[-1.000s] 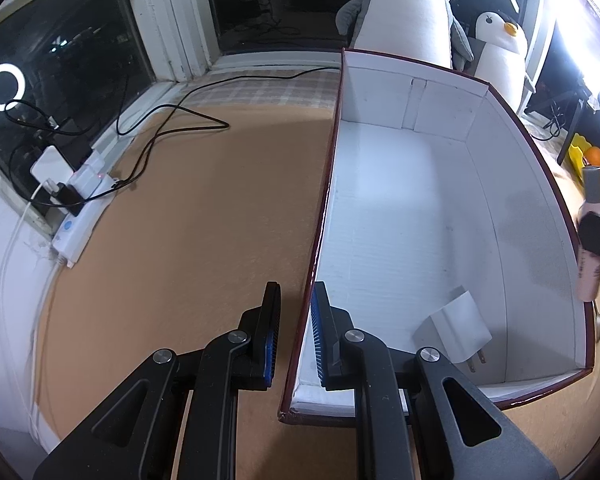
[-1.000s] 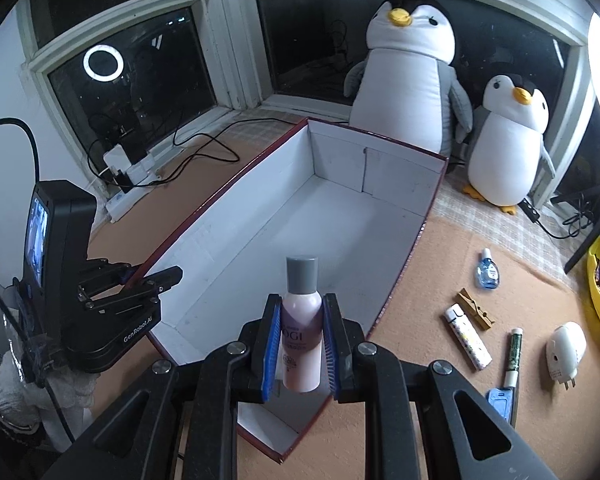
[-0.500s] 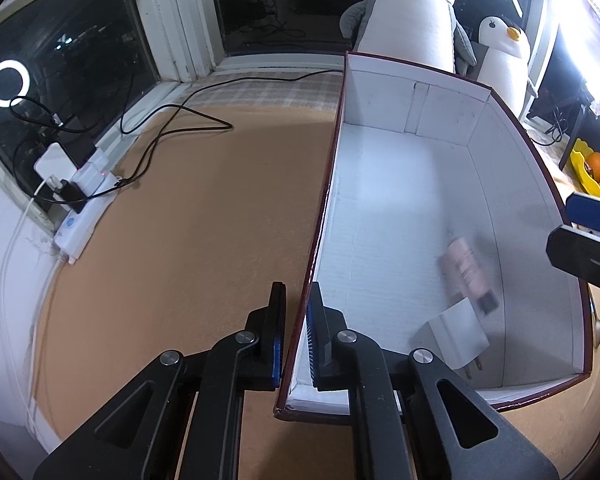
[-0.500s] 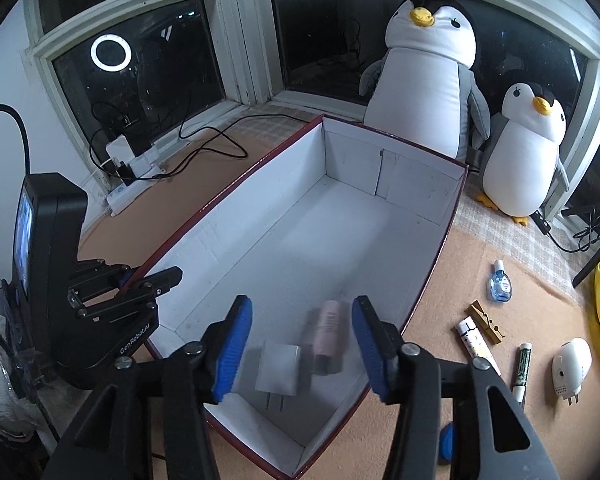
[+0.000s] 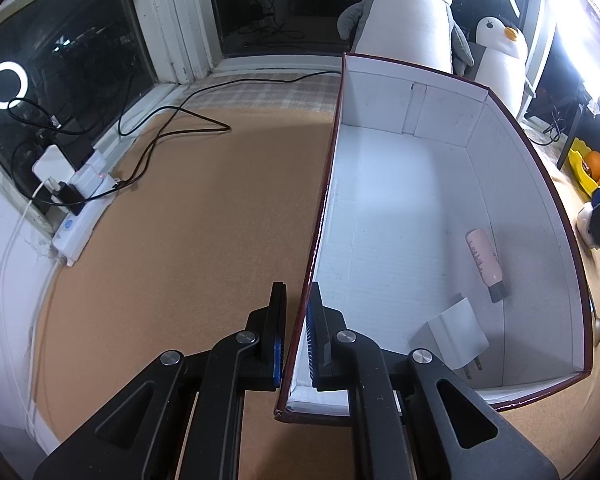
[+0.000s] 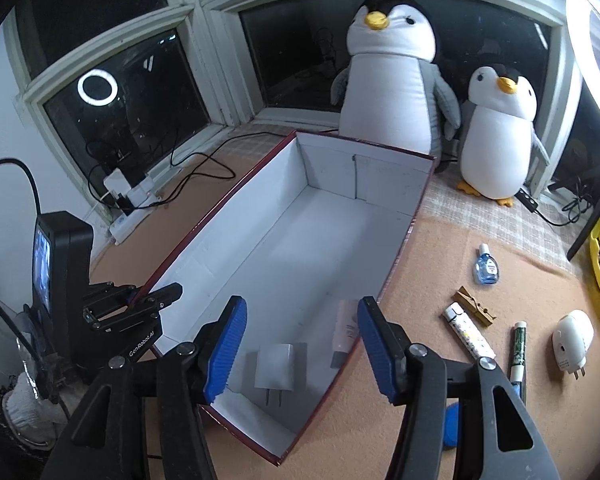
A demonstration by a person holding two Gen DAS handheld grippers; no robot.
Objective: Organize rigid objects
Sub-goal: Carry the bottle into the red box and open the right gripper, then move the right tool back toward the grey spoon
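Note:
A white box with a dark red rim (image 5: 400, 184) (image 6: 320, 220) stands on the tan table. A pink bottle with a grey cap (image 5: 483, 257) (image 6: 345, 332) lies inside it by the right wall, next to a white charger plug (image 5: 456, 334) (image 6: 278, 369). My left gripper (image 5: 296, 340) (image 6: 136, 304) is shut on the box's left wall near the front corner. My right gripper (image 6: 300, 354) is open and empty above the box's front end. Loose items lie right of the box: an eye-drop bottle (image 6: 486, 270), a wooden clothespin (image 6: 475, 311), a white tube (image 6: 469, 335), a green pen (image 6: 517, 352) and a white plug-in device (image 6: 571, 340).
Two plush penguins (image 6: 392, 80) (image 6: 498, 136) stand behind the box. A power strip with cables (image 5: 80, 208) lies at the left window sill. A yellow bowl with oranges (image 5: 592, 168) sits at the far right. A bright ring lamp (image 6: 596, 28) is at upper right.
My right gripper opened and let go of the pink bottle, which dropped into the box and now lies still by the right wall. The left gripper closed tighter on the box wall.

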